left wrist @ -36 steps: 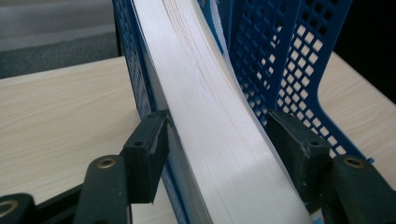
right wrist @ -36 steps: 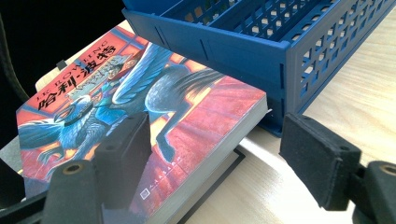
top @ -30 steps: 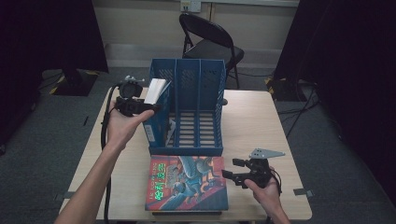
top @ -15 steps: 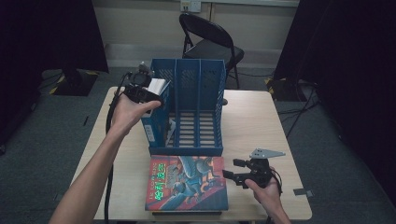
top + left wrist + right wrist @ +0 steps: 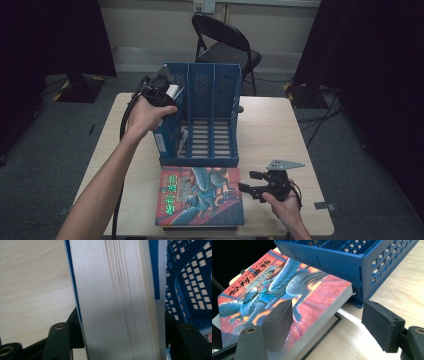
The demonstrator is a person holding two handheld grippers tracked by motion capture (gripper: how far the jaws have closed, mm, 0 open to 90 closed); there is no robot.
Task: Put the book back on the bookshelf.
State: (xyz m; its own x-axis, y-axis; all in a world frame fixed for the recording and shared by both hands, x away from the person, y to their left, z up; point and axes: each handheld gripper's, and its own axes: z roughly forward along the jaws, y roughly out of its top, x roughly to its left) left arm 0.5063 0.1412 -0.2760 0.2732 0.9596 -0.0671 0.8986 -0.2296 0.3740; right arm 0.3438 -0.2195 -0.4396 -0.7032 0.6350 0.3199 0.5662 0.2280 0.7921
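Since the left gripper [image 5: 162,92] is clamped across the fore-edge of a thick blue-covered book [image 5: 117,300], the book stands upright, which is how it needs to go into the blue file rack [image 5: 215,125]. Its jaws have just been closing, with the page block sandwiched between them, so the squeeze looks like a firmer hold for the drop-in. From the high view the book sits at the rack's left compartment, partly down in the slot as far as I can tell, with the hand up at the top edge steering it. Meanwhile the right gripper [image 5: 260,187] rests on the table [image 5: 280,125] just right of the red illustrated book [image 5: 202,197], jaws spread and holding nothing. That book lies flat on another one right in front of the rack, so I'd guess it's next in line.
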